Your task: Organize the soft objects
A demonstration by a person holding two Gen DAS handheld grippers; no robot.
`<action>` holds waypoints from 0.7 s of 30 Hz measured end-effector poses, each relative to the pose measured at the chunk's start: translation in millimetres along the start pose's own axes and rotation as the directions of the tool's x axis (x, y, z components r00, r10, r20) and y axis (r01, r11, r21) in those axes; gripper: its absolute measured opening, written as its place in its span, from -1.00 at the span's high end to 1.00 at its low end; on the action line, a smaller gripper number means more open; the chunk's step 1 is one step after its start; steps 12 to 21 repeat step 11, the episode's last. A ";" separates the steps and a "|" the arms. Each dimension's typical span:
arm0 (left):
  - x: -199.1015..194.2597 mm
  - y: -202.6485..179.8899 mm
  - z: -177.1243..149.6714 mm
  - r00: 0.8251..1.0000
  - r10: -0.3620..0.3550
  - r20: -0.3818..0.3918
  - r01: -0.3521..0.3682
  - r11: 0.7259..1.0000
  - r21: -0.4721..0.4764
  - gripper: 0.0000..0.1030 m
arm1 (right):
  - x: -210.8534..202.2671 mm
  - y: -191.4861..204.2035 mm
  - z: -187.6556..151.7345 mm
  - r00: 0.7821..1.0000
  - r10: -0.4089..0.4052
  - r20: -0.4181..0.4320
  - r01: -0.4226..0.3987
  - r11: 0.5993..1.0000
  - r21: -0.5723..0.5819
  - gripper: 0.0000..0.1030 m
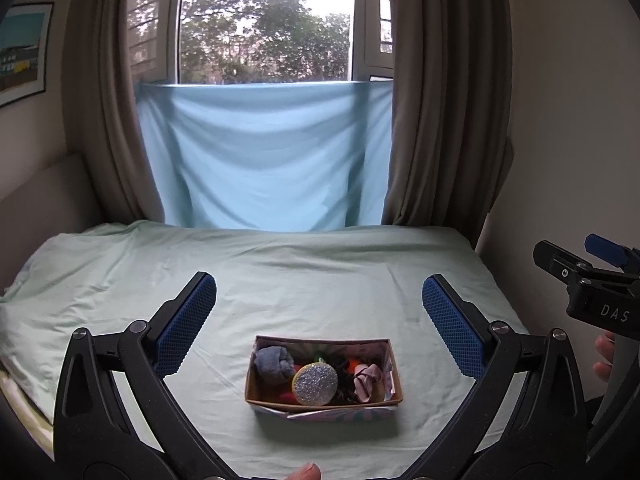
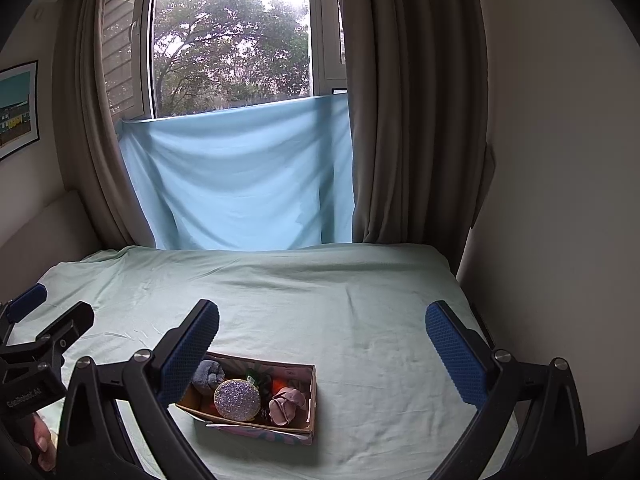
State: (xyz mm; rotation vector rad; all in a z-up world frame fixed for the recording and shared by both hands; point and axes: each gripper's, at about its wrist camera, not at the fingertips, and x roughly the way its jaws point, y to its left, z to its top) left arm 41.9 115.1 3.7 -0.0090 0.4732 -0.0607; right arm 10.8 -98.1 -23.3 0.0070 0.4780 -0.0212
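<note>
Left wrist view: left gripper held above the bed, fingers spread wide with nothing between them. Box sitting on the sheet just below and ahead of the fingertips, framed between the 2 blue pads. Inside the box, from left to right: a blue-grey rolled sock, a glittery round pouch leaning toward the front wall, something dark and tangled behind it with a spot of orange, and a pale pink cloth at the right end. No soft item visible loose on the sheet. Right gripper seen at the right edge, off to the side of the box and well apart from it; only its side showing there.

Judged from this: either the gathering into the box is finished, or a sorting out of the box is about to begin; hard to say which. Next move, if any, likely a descent over 1 item, with the pouch on top the easiest to reach; narrow box walls leave little room for wide fingers, so some closing before entry seems wise.

Right wrist view: right gripper likewise apart and holding nothing, hovering over the bed. Box lying low and left of centre, its left end hidden behind the left finger pad. Same contents visible: sock, pouch, pink cloth. Left gripper at the far left edge, beside the box but not touching it.
</note>
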 end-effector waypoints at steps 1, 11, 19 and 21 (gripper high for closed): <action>-0.6 -0.2 0.3 1.000 0.002 0.006 -0.002 1.000 0.001 -0.99 | -0.2 0.1 0.1 1.000 0.000 0.000 0.000 1.000 0.001 -0.99; 10.4 -0.4 2.8 1.000 0.030 -0.002 -0.030 1.000 -0.001 -0.99 | 11.3 5.7 5.7 1.000 -0.007 -0.026 0.007 1.000 0.000 -0.99; 10.4 -0.4 2.8 1.000 0.030 -0.002 -0.030 1.000 -0.001 -0.99 | 11.3 5.7 5.7 1.000 -0.007 -0.026 0.007 1.000 0.000 -0.99; 10.4 -0.4 2.8 1.000 0.030 -0.002 -0.030 1.000 -0.001 -0.99 | 11.3 5.7 5.7 1.000 -0.007 -0.026 0.007 1.000 0.000 -0.99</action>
